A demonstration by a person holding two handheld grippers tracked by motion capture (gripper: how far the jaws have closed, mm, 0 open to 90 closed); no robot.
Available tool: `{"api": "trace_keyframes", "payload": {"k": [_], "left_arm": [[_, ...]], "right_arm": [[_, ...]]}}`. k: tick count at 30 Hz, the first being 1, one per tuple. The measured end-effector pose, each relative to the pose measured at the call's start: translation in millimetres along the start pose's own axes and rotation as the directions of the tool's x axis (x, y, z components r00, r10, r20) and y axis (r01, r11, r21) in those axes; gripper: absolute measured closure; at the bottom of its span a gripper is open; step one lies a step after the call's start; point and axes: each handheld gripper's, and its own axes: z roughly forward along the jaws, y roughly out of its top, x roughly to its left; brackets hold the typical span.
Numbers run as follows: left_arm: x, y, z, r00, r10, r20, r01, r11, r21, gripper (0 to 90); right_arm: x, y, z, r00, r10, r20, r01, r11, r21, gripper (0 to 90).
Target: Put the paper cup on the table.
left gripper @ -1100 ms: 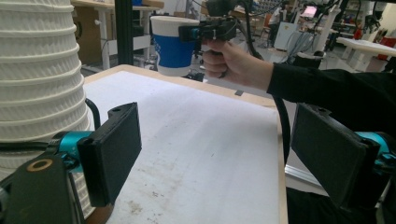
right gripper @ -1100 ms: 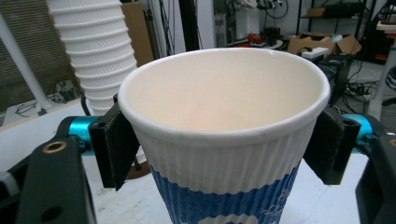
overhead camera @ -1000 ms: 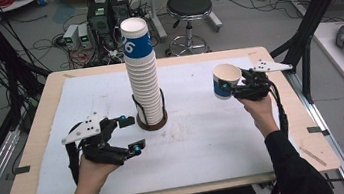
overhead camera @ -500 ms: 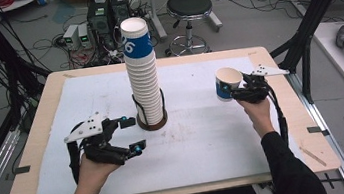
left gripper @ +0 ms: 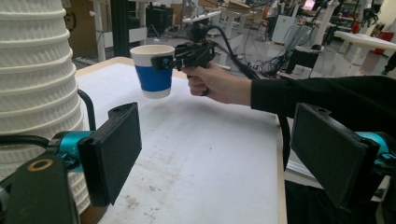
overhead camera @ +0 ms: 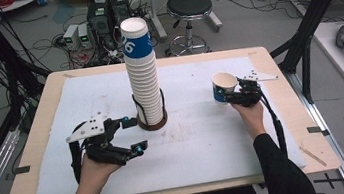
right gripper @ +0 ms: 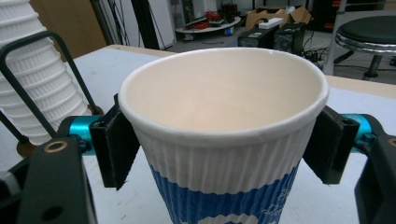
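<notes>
While the right claw (overhead camera: 230,94) holds a single paper cup (overhead camera: 223,88) upright above the desk (overhead camera: 285,132), its two jaws press against the cup's ribbed wall from either side, just under the rolled rim. The right gripper view looks straight into the cup's bare cream inside, with the blue band lower on its wall. From the left gripper view the cup (left gripper: 153,70) hangs clear of the white mat (overhead camera: 206,143), off the surface and well apart from the tall stack of cups (overhead camera: 142,75).

That stack stands near the middle of the desk in a dark round holder (overhead camera: 153,124) with thin black uprights; its top cup carries a blue band with white print. The stack seems to lean slightly, though the camera's angle makes that hard to judge.

The left claw (overhead camera: 132,135) rests low over the mat, just beside the base of the stack, on its left and nearer side. Its jaws stand wide apart with nothing between them, and the flat black pads (left gripper: 114,151) face each other across open mat.
</notes>
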Motion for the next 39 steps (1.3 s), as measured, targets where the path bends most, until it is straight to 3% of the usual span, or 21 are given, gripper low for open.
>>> {"api": "trace_keyframes", "payload": {"k": [6,13,22,39], "left_arm": [[-0.9,-0.4,1.5,1.0,-0.002,0.005,0.002,1.0,-0.001,16.6],[-1.0,-1.2,3.2,1.0,-0.003,0.008,0.003,1.0,-0.002,16.6],[-1.5,-1.4,3.6,1.0,-0.002,0.006,0.002,1.0,0.003,16.6],[-3.0,-0.6,3.9,1.0,0.0,0.006,0.0,1.0,0.002,16.6]], "right_arm": [[-0.6,-5.6,9.4,0.9996,0.004,0.028,-0.004,1.0,0.0,22.5],[-4.9,-12.6,17.6,0.9989,0.003,0.046,-0.005,0.999,0.037,22.4],[-6.4,-13.9,17.6,0.9987,0.016,0.048,-0.019,0.998,0.063,20.9],[1.7,-10.1,13.9,0.9964,-0.022,0.081,0.011,0.992,0.128,18.1]]}}
